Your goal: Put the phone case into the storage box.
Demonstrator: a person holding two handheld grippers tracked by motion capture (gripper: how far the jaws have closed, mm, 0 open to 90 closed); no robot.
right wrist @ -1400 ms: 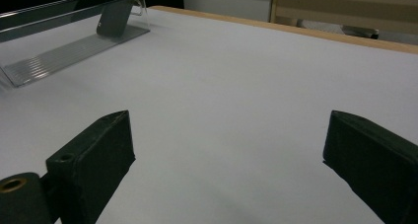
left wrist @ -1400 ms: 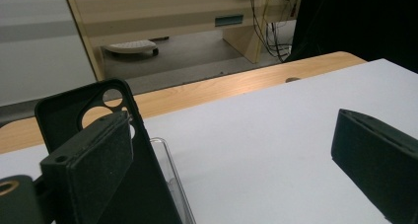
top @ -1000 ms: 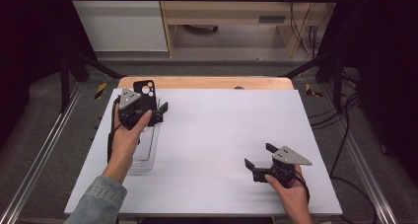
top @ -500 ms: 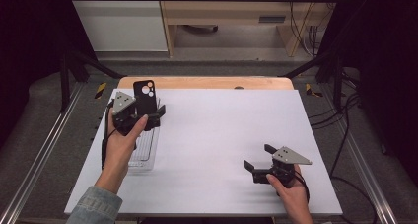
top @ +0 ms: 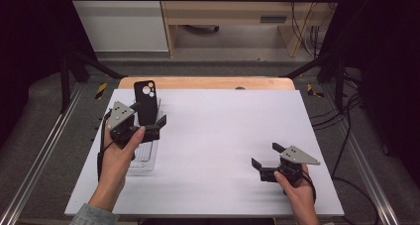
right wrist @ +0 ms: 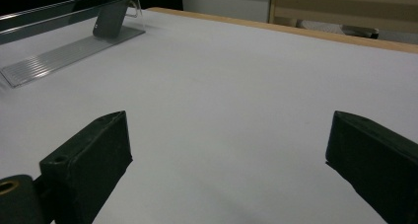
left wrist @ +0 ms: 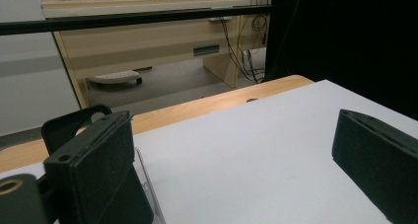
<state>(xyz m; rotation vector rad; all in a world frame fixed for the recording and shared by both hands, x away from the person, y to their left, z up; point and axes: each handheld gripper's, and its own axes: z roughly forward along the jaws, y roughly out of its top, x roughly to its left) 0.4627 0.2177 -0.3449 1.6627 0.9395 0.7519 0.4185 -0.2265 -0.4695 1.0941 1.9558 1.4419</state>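
A black phone case (top: 145,101) stands upright, leaning on a clear acrylic stand (top: 143,155) at the table's left. My left gripper (top: 148,117) hovers open just beside and in front of it, holding nothing. In the left gripper view the phone case (left wrist: 66,128) peeks out behind the left jaw, outside the gap of the left gripper (left wrist: 236,160). My right gripper (top: 266,154) rests open low over the white table at the front right, with bare table between the jaws of the right gripper (right wrist: 226,155). Far off in that view are the phone case (right wrist: 111,12) and the stand (right wrist: 64,54).
The white table top (top: 228,126) has a wooden strip (top: 208,83) along its far edge. Metal rails (top: 44,150) run along both sides. Beyond the table stand a wooden desk (left wrist: 162,41) and cables (top: 304,31).
My left gripper has drawn back toward the person, uncovering more of the phone case, which stays on the stand. The right gripper has not moved.
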